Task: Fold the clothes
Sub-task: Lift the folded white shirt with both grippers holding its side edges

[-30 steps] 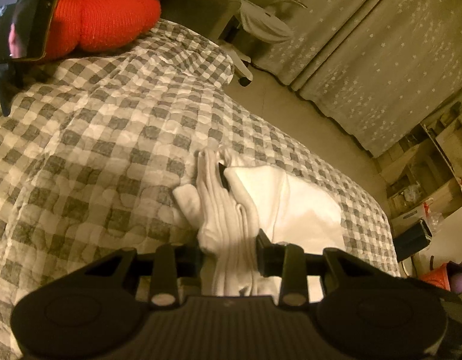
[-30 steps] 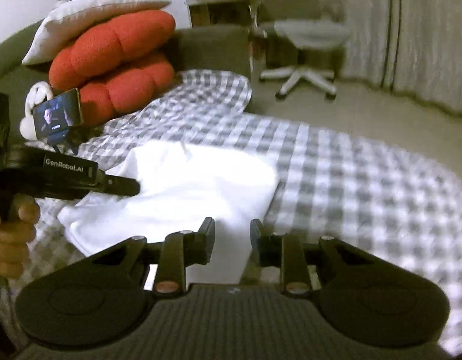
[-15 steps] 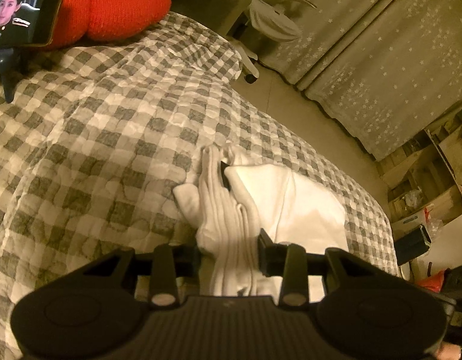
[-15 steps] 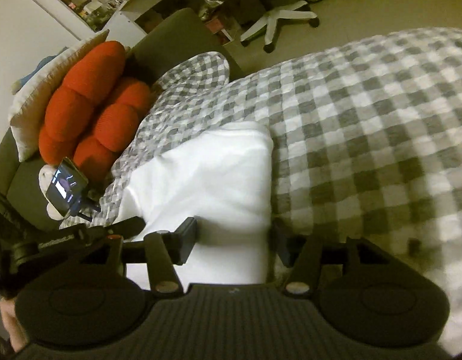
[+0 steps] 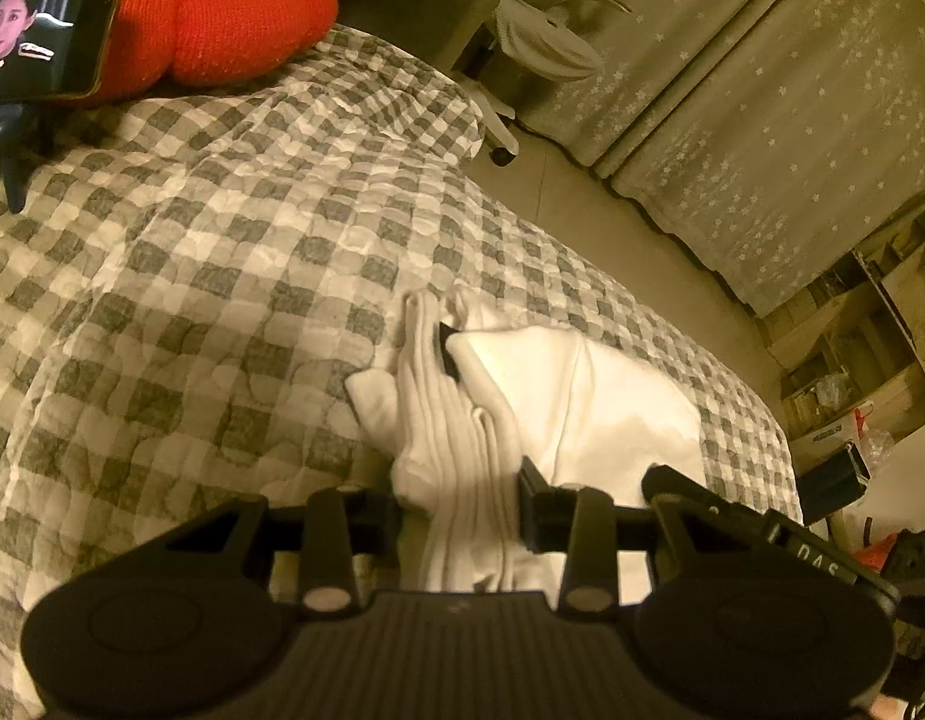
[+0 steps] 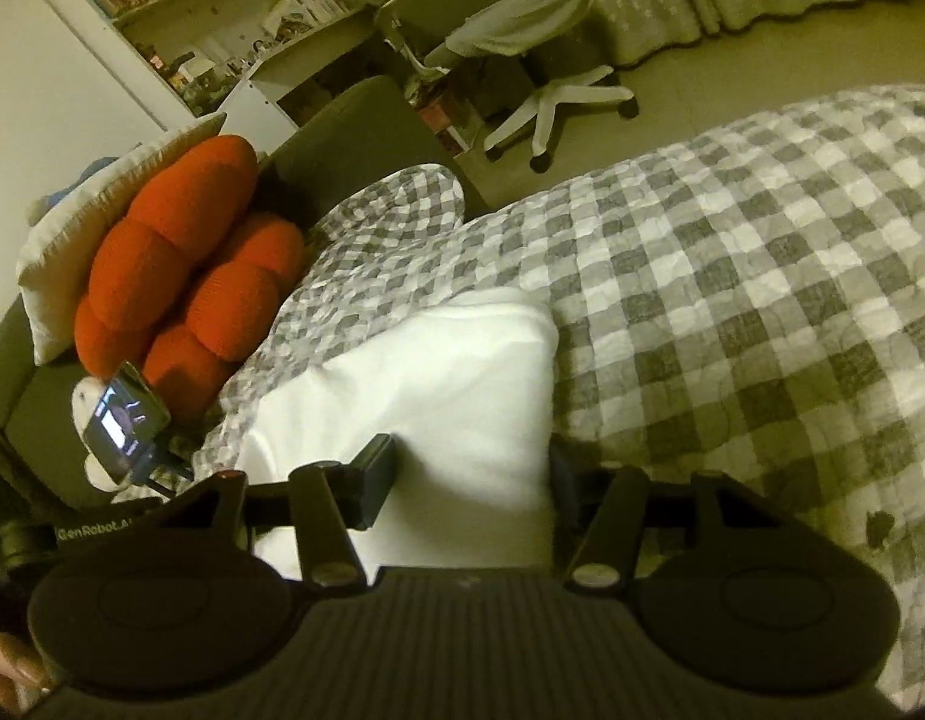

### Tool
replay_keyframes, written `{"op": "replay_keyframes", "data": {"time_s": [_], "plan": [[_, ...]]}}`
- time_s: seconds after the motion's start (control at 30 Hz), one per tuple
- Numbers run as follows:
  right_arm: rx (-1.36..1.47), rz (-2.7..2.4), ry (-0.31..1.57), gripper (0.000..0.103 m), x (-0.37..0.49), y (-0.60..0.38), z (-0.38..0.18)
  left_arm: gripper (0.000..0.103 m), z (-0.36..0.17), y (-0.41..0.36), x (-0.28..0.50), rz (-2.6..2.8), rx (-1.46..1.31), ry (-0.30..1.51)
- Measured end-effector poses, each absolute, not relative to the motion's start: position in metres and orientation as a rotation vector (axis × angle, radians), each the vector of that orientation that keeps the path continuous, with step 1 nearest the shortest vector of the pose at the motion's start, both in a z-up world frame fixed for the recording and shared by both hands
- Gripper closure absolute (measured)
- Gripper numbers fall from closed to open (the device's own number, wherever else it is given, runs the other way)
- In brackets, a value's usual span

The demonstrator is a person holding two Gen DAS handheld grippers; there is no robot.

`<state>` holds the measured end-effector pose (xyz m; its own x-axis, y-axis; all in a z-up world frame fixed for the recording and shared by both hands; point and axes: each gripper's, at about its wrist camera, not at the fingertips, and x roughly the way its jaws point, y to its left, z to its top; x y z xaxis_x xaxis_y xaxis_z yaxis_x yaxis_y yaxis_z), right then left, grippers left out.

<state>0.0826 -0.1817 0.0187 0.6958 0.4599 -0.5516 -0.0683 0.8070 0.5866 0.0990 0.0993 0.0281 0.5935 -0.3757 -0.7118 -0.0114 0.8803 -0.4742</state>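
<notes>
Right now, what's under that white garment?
The checked quilt lies under the white garment and shows all around it. Whatever sits directly beneath the cloth is covered. The left gripper pinches its bunched edge.

Both wrist cams sit low and close over the bed (image 5: 222,276), looking along their tools. Shared: white garment (image 5: 612,396) (image 6: 450,384), red cushions (image 5: 222,18) (image 6: 180,276), phone (image 5: 42,54) (image 6: 123,423), office chair (image 6: 522,42).

"GenRobot.AI" on left gripper (image 6: 78,531) body, partly cut; "DAS" on black bar (image 5: 816,555).
</notes>
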Motion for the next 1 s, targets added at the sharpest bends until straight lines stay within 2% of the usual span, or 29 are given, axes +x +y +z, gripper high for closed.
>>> {"op": "replay_keyframes", "data": {"time_s": [0.33,0.53,0.73,1.0], "plan": [[0.609,0.289,0.82,0.046,0.071,-0.184,0.023,0.064,0.028,0.097,0.099,-0.216,-0.449,0.917],[0.569,0.3,0.799,0.046,0.074,-0.18,0.022,0.064,0.029,0.094,0.098,-0.207,-0.428,0.908],[0.524,0.258,0.775,0.064,0.068,-0.171,0.028,0.068,0.035,0.084,0.093,-0.186,-0.371,0.876],[0.357,0.227,0.712,0.067,0.055,-0.147,0.055,0.069,0.051,0.078,0.077,-0.159,-0.325,0.822]]}}
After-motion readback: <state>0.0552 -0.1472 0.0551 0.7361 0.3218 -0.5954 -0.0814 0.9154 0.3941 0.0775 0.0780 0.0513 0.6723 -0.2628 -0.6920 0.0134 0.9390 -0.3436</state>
